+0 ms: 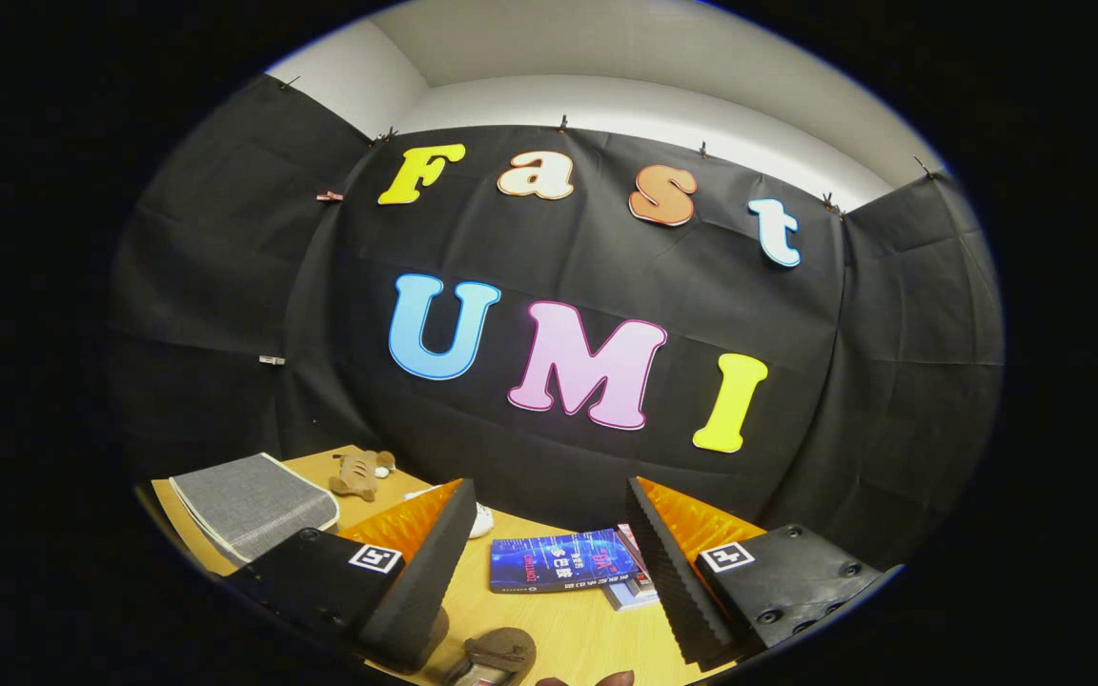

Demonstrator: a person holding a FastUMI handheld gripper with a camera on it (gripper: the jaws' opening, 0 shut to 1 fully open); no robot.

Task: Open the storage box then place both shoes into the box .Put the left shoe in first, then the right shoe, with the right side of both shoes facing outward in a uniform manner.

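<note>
Gripper (549, 581) held level over the wooden table (549, 634), fingers spread wide and gripping nothing, aimed mostly at the booth wall rather than down at the work. The grey fabric storage box (249, 505), flat and seemingly still closed, lies off beyond the left finger, well apart; a brownish shoe-like item (497, 655) sits low just beneath and between the fingers, and a white object (480, 520), possibly the other shoe, peeks out past the left finger's tip. Judged next move: swing left and tip down toward the box, since the books (563, 562) straight ahead are no part of the job.
</note>
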